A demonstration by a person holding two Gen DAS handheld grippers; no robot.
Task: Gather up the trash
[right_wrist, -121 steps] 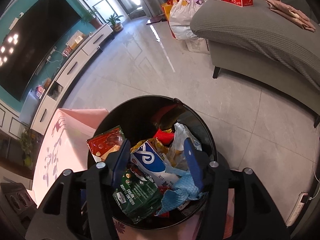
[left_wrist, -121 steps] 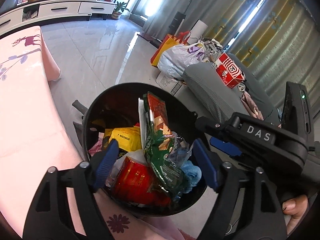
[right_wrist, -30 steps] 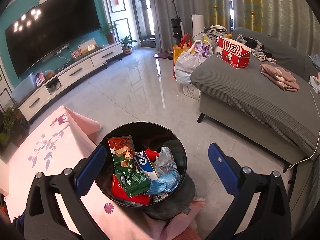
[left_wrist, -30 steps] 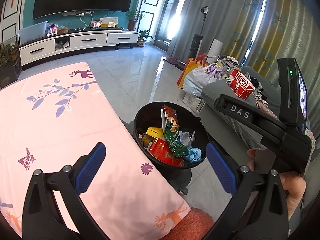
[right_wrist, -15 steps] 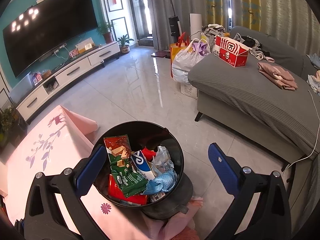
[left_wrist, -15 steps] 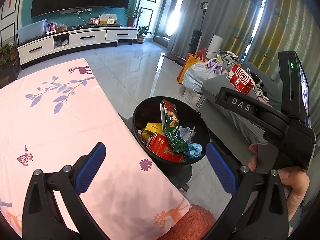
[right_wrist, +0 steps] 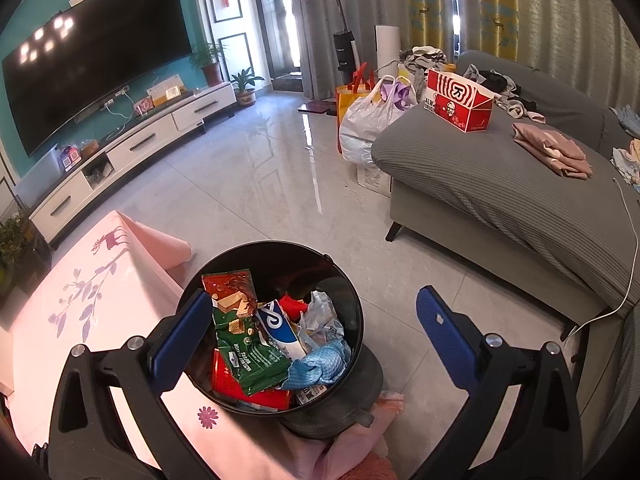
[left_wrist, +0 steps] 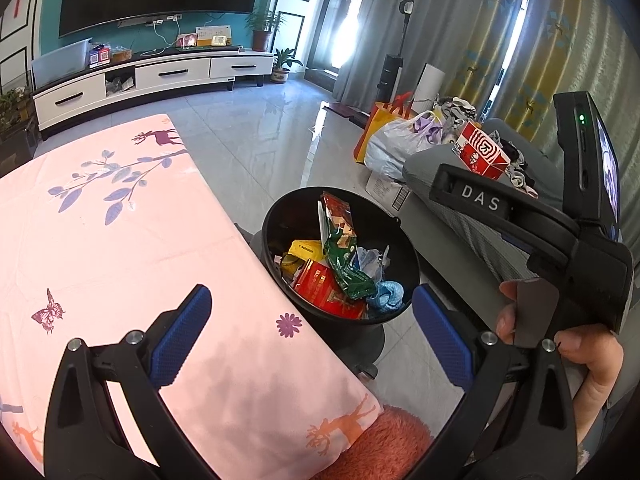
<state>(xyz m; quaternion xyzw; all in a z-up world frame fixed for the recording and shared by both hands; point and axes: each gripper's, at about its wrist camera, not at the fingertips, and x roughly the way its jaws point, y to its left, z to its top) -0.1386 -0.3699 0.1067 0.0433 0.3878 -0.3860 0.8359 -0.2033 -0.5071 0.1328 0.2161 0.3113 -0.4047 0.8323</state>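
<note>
Both the left hand-held gripper and right hand-held gripper hang released and empty above the full bin at lower centre beside the desk, whose tall wrapper could topple out if knocked.

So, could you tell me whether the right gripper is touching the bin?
Apart: the right wrist view shows the right gripper open above the bin, holding nothing.

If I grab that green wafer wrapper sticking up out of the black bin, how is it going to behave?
The green wafer wrapper looks like thin crinkled foil, so probably floppy and very light. Its glossy surface may slip between the fingers. It leans loosely on other trash in the black bin, so pulling it might drag neighbouring pieces, such as the blue cloth.
</note>
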